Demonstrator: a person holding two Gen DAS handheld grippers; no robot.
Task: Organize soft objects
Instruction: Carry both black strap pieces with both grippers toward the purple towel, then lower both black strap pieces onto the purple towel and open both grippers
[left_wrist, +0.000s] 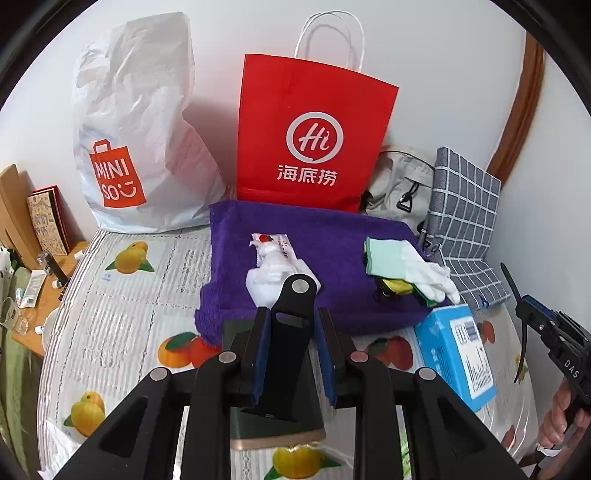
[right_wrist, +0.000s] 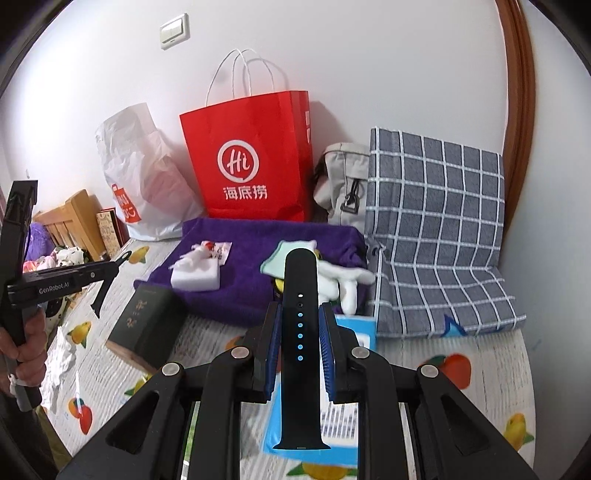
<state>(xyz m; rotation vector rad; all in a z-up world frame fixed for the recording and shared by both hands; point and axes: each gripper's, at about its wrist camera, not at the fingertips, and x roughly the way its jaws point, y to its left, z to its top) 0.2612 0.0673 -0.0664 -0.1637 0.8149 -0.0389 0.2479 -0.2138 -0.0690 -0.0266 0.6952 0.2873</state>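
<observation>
My left gripper (left_wrist: 291, 321) is shut on a short black watch strap piece (left_wrist: 286, 332) with a metal stud, held above a dark box. My right gripper (right_wrist: 300, 317) is shut on a long black watch strap (right_wrist: 300, 332) with a row of holes, held above a blue box. A purple towel (left_wrist: 325, 236) lies ahead with a white sponge (left_wrist: 266, 280), a small white packet (left_wrist: 273, 245) and a pile of gloves (left_wrist: 406, 266) on it. The towel (right_wrist: 251, 258), sponge (right_wrist: 195, 275) and gloves (right_wrist: 332, 273) also show in the right wrist view.
A red paper bag (left_wrist: 314, 136) and a white Miniso bag (left_wrist: 133, 147) stand against the wall. A grey checked cushion (right_wrist: 436, 229) and a grey pouch (right_wrist: 343, 184) are at the right. A dark box (right_wrist: 147, 325) and a blue box (left_wrist: 458, 350) lie on the fruit-print sheet.
</observation>
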